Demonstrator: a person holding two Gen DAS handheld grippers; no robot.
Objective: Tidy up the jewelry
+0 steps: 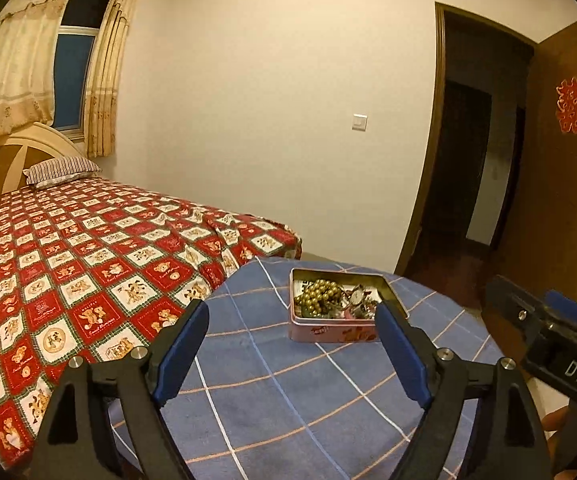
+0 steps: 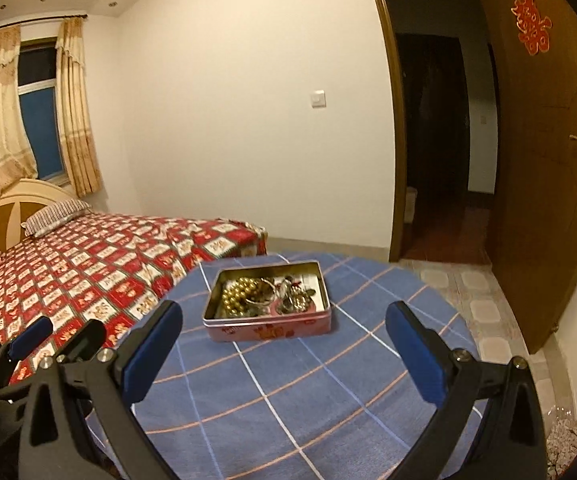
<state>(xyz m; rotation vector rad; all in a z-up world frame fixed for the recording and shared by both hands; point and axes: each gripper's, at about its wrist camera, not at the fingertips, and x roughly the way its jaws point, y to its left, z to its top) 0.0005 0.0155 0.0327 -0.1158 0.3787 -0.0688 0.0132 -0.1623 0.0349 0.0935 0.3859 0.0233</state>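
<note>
Nearest, both sets of tongs are seen spread wide with nothing between their blue pads: the left gripper (image 1: 292,344) and the right gripper (image 2: 284,344) are held above the near part of a round table (image 2: 328,400) covered with a blue checked cloth, both well short of the tin. Farther on, near the middle of the table, a pink tin (image 2: 268,330) stands with no lid on it. Inside it the jewelry (image 1: 336,298) is heaped together: a string of gold beads (image 2: 240,294) at the left, a bangle (image 2: 264,292) beside it, and what looks like a watch (image 1: 356,296) among smaller pieces that cannot be told apart. All the jewelry is thus found in the tin; none is seen on the cloth. This fits pieces already gathered there as well as a heap waiting to be sorted. Should one piece be lifted, others could be dragged out, because the strands seem tangled; the light tin could also be pushed across the cloth by a pad. Beyond the table a bed (image 1: 88,260) lies at the far left.
</note>
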